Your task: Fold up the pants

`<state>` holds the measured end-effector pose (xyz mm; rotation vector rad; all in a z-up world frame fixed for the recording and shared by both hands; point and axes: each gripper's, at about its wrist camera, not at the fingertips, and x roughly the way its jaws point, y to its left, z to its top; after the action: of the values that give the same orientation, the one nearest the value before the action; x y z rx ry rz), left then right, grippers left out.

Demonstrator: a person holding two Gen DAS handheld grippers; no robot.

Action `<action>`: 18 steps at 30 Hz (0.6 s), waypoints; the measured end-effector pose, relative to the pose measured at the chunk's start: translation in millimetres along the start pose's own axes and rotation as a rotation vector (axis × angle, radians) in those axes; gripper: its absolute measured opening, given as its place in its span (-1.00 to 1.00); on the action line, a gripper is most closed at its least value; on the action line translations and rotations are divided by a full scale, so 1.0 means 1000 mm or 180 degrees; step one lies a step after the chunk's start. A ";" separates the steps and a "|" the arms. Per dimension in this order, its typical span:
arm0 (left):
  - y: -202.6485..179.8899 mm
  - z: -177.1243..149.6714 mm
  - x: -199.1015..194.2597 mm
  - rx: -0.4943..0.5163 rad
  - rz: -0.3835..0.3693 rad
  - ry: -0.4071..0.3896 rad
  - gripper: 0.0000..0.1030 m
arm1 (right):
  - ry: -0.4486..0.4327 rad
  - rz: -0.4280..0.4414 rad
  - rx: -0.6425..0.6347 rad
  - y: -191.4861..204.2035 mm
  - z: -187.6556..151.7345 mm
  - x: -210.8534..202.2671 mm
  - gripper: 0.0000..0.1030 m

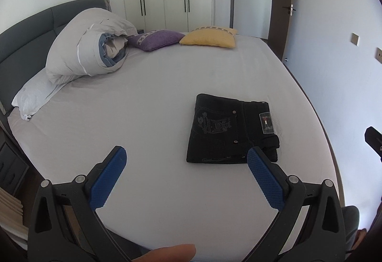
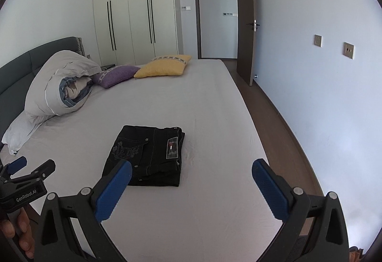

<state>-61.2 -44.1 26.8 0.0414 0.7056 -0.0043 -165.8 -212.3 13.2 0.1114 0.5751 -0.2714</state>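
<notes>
pants (image 2: 145, 154): folded, lying on the bed (image 2: 214, 118), near its foot-side edge
rolled duvet (image 2: 59, 87): on the bed, far left of the pants, against the headboard (image 2: 19, 70)
pillow (image 2: 19, 133): under the duvet
two cushions (image 2: 164, 66): on the bed, well behind the pants
wardrobe (image 2: 133, 15): behind the bed
door (image 2: 246, 23): right of the wardrobe

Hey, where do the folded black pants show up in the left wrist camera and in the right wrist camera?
Left wrist view: the folded black pants lie right of centre on the bed sheet, just beyond the open left gripper.
Right wrist view: they lie left of centre, in front of the open right gripper.
Shared landmark: the yellow cushion at the bed's far side.
</notes>
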 end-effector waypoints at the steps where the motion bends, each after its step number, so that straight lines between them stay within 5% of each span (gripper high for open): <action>1: 0.000 0.000 0.004 0.0003 -0.0006 0.0024 1.00 | 0.0031 -0.0006 0.0014 0.000 0.000 0.002 1.00; 18: -0.003 -0.001 0.021 -0.0012 -0.0075 0.0187 1.00 | 0.0218 0.0111 -0.0081 0.017 0.005 0.011 1.00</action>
<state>-45.5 -46.9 12.5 0.0298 0.7647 -0.0244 -149.5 -199.4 11.9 0.1064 0.6438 -0.2270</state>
